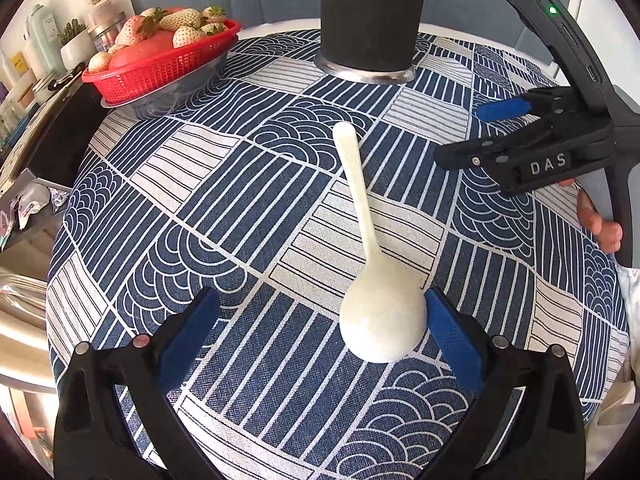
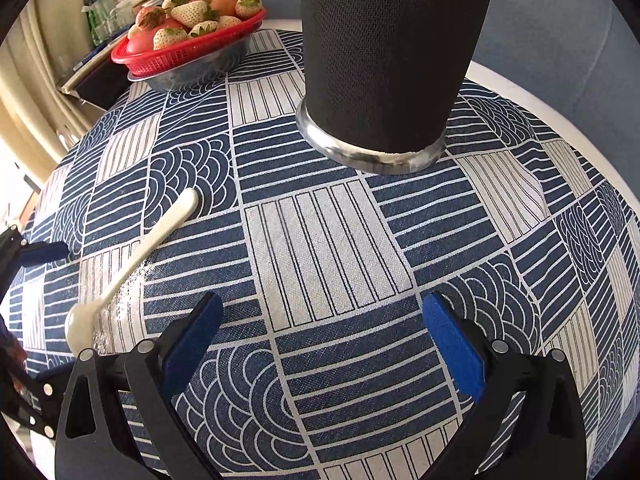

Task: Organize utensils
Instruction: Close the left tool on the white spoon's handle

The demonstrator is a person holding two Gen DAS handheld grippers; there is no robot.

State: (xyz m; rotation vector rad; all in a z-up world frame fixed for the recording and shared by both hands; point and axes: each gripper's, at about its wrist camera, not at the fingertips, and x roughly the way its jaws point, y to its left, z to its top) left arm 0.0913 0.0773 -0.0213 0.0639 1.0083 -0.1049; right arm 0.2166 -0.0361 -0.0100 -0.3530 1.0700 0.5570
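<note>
One white spoon lies flat on the bench, on the blue-and-white patterned cloth, bowl toward the left wrist camera and handle pointing away toward the black mesh holder. Spoon and holder are apart — the handle tip stops short of the holder's metal base ring. Left gripper: jaws wide open, nothing held; the spoon's bowl sits between the two blue pads, closer to the right-hand pad and just beside or possibly touching it, cannot tell which. Right gripper: also wide open and empty, hovering over bare cloth in front of the holder; in the left wrist view it appears off to the side, near the far right edge of the bench. No other utensils visible on the cloth; the inside of the holder is out of frame in both views, so cannot tell whether anything is already in it. A red basket of strawberries stands at the far left, not involved. Judgement: task is at an early stage for this spoon — not yet grasped, lifted or placed. Remaining: close on the spoon, raise it, stand it in the holder.
</note>
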